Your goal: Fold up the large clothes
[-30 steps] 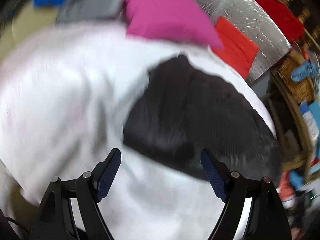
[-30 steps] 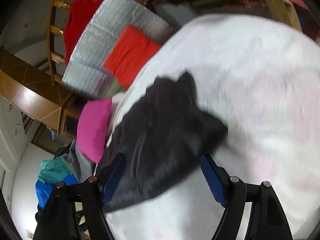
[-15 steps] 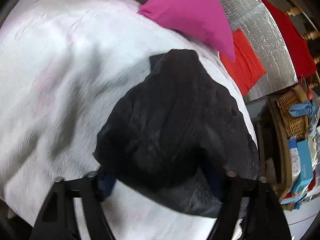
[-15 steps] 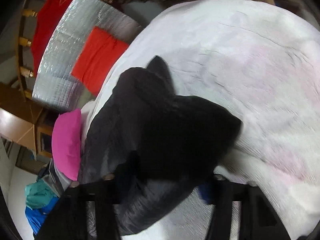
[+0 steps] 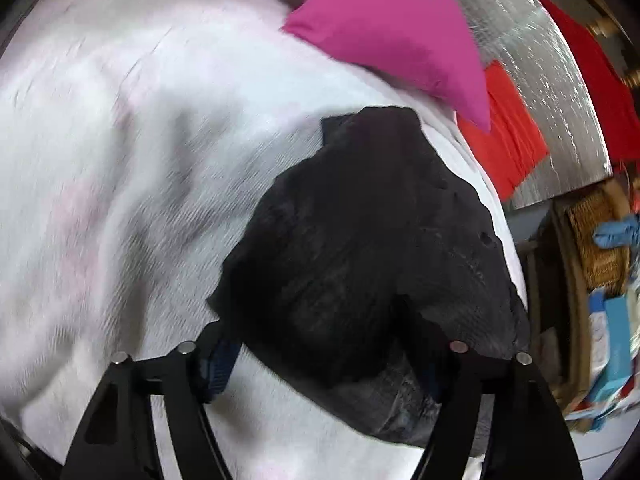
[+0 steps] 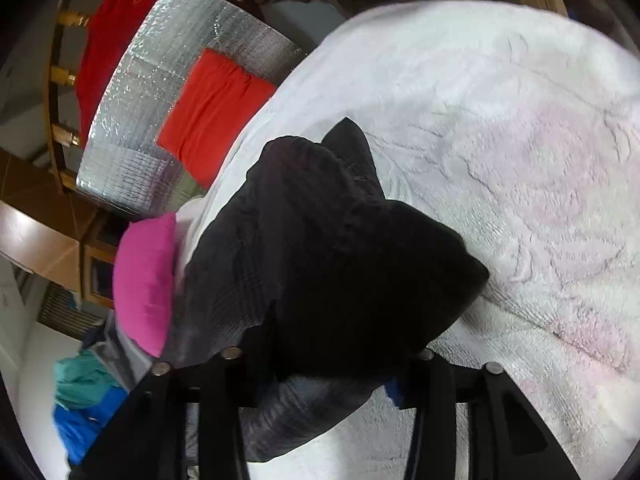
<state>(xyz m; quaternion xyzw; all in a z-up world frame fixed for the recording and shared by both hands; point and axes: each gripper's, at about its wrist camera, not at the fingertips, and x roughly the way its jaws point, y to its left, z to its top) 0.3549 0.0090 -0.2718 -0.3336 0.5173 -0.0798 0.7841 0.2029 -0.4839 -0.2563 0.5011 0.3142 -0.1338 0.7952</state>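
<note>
While bunched on white bedspread (image 5: 168, 168), black garment (image 5: 360, 248) covers fingertips of left gripper (image 5: 324, 364) and right gripper (image 6: 320, 372); jaws wide, closure on cloth impossible to tell. Magenta pillow (image 5: 392, 36) just beyond garment, red cloth (image 6: 216, 112) on silver foil mat (image 6: 160, 92) past bed edge, wicker basket (image 5: 600, 240) beside. Garment near that edge; bare bedspread opposite.

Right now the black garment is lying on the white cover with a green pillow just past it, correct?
Not quite: the pillow is pink, not green, as the left wrist view shows. The rest holds: the black garment lies on the white cover, with the pillow just past it.
</note>
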